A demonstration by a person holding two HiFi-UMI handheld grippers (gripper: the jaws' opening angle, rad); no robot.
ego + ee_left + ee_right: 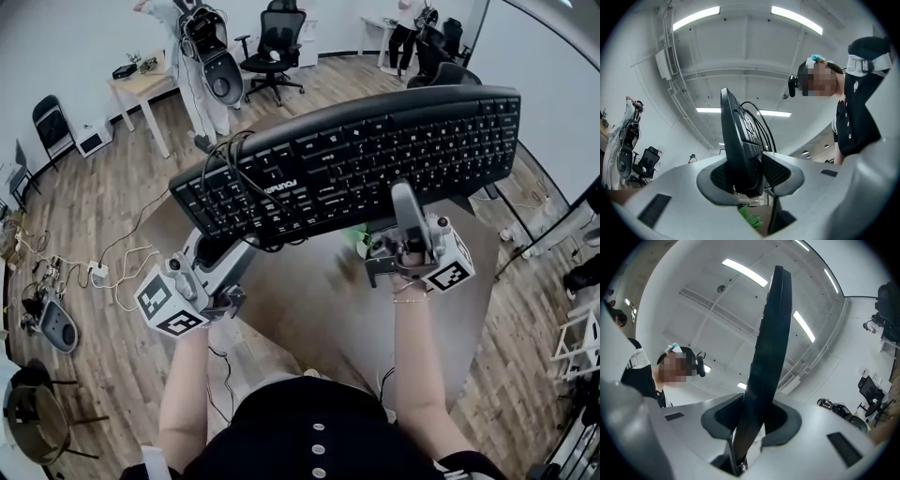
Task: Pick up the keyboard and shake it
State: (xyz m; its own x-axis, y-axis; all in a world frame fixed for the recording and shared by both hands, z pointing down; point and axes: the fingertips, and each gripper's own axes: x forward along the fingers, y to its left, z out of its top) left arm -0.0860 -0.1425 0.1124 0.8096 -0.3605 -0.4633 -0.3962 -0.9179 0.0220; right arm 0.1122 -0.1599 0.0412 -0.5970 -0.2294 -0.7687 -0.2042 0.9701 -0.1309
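Brown desk (pixel 309 309) on wood floor (pixel 103 197). Beyond the desk's far side: black office chair (pixel 274 42). Beyond its far-left corner: light wooden table (pixel 141 86) and a person in white (pixel 199 108), standing. Left of the desk: white power strip (pixel 98 274) with cables on the floor, black folding chair (pixel 49 120) farther out. Ceiling light strips (pixel 696 18) overhead.

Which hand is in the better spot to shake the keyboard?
Probably the right gripper: it clamps the keyboard nearer its middle. The left gripper clamps near one end.

Office: swivel chairs (pixel 274 47), desks (pixel 141 89)
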